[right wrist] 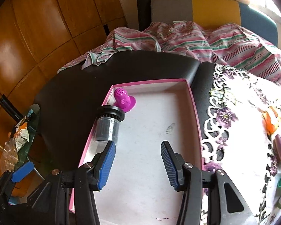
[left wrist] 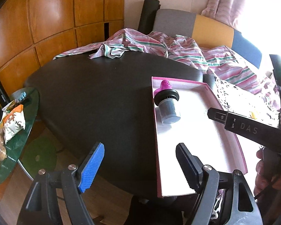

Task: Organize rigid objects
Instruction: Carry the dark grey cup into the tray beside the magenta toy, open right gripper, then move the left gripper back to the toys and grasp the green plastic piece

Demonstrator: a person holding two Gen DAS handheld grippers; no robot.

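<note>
- Left gripper [left wrist: 140,161] nearest, jaws apart and empty, hovering over the near edge of the dark table [left wrist: 103,93] just left of the pink box [left wrist: 206,140].
- Right gripper [right wrist: 137,151] likewise parted with nothing between its pads, hanging above the white floor of the box near its near edge.
- Black-capped grey canister [right wrist: 107,125] lying tilted against the left wall of the box, just beyond the right gripper's left finger, whether touching cannot be told.
- Magenta perforated piece [right wrist: 124,101] in the far left corner of the box, touching the canister's cap.
- Striped cloth [right wrist: 196,41] heaped along the far edge of the table.
- Lace-edged floral cloth [right wrist: 234,131] over the right side of the table, small colourful items on it, blurred.
- Snack bag [left wrist: 13,123] on a green glass side table [left wrist: 28,131] to the left.
</note>
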